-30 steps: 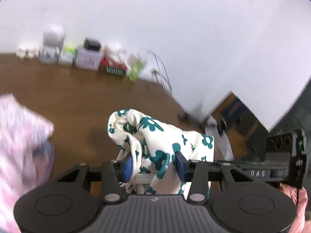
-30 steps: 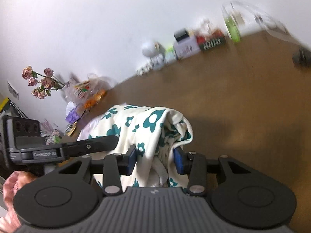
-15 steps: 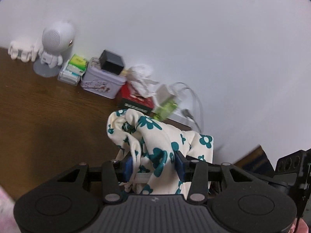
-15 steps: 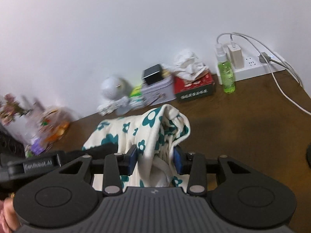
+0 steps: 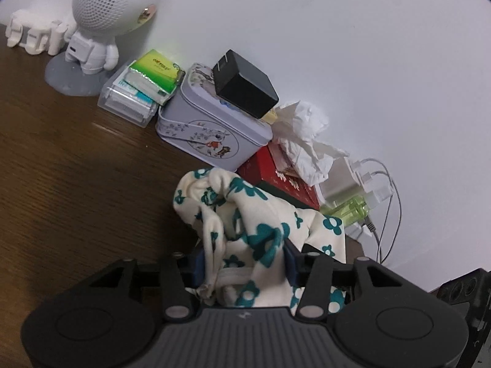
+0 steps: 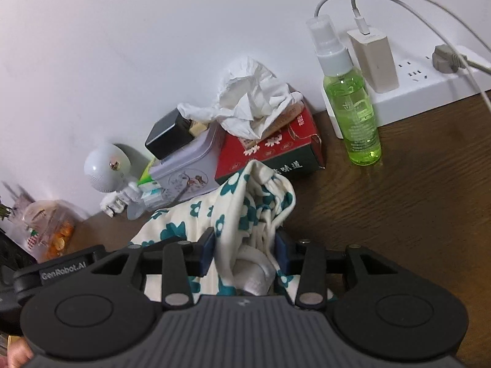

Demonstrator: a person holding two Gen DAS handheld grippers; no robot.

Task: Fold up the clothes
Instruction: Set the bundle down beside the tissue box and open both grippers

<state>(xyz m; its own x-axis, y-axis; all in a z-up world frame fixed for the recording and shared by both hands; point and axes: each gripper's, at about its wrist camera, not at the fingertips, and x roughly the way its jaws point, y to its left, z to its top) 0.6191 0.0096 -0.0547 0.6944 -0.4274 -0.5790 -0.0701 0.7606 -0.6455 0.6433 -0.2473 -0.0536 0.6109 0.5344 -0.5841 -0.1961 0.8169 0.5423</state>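
White wall and a brown wooden table [image 5: 61, 168] are filling the background of both views. Left gripper [image 5: 242, 263] is clamping a bunch of the cream cloth with teal flowers [image 5: 245, 214] between its blue pads, and the cloth is rising in front of it above the table. Right gripper [image 6: 244, 253] is pinching another bunched part of the same cloth [image 6: 245, 208] in the same way, and the fabric is hanging down between the two grippers. Just behind the cloth a red tissue box [image 6: 276, 150] is standing, with white crumpled tissue [image 6: 251, 104] coming out of its top. Beside it a pale tin box [image 5: 211, 122] is carrying a black charger [image 5: 245, 89]. Further to the left a white robot-shaped speaker [image 5: 101, 21] is standing on a grey base. To the right of the tissue box a green spray bottle [image 6: 349, 98] is standing upright before a white power strip [image 6: 414, 89] with cables plugged in.
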